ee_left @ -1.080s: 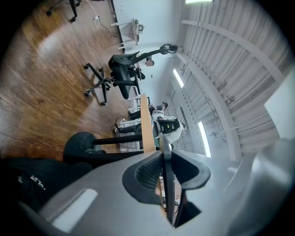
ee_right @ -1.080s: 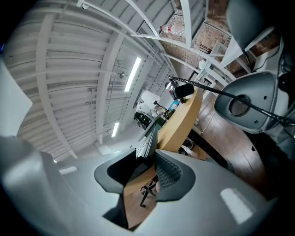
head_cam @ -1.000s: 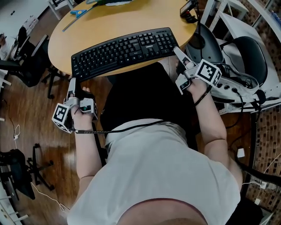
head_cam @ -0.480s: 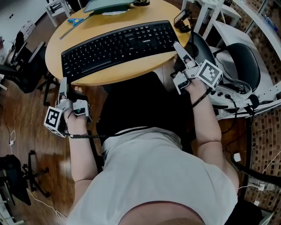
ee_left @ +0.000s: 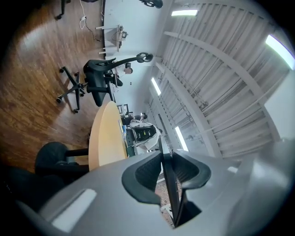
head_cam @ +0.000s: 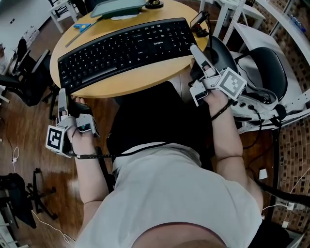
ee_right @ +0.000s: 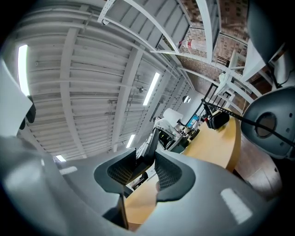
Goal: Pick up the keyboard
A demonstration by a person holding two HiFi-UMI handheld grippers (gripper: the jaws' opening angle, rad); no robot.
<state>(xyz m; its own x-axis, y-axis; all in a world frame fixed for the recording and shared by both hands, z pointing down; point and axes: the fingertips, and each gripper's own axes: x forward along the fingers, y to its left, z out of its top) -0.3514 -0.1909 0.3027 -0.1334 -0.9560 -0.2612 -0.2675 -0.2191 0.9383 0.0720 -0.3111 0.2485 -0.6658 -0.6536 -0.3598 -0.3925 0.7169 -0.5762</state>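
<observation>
- Keyboard (head_cam: pixel 126 48) held at both short ends. Compared with a second earlier it is seen larger and higher, and both hands have been raised with it.
- The left gripper (ee_left: pixel 168 173) is pinched on the left end, which is seen edge-on as a thin dark slab between the pads.
- The right gripper (ee_right: pixel 145 168) is likewise clamped on the right end, its jaws kept partly apart by the thickness of the board.
- The keyboard is judged to have been lifted off the counter (head_cam: pixel 145 78), so the pick-up is taken as nearly complete. The gap beneath it is not plainly shown from above.
- The left end now reaches past the rim of the counter.
- Blue scissors (head_cam: pixel 82 24) and a grey-green tray (head_cam: pixel 118 6) lie beyond the far long edge, apart from the board.
- A black device (head_cam: pixel 201 24) sits near the far right corner and is judged the closest obstacle.
- Open room is available overhead and toward the person. A chair (head_cam: pixel 271 63) close to the right hand limits travel to that side.
</observation>
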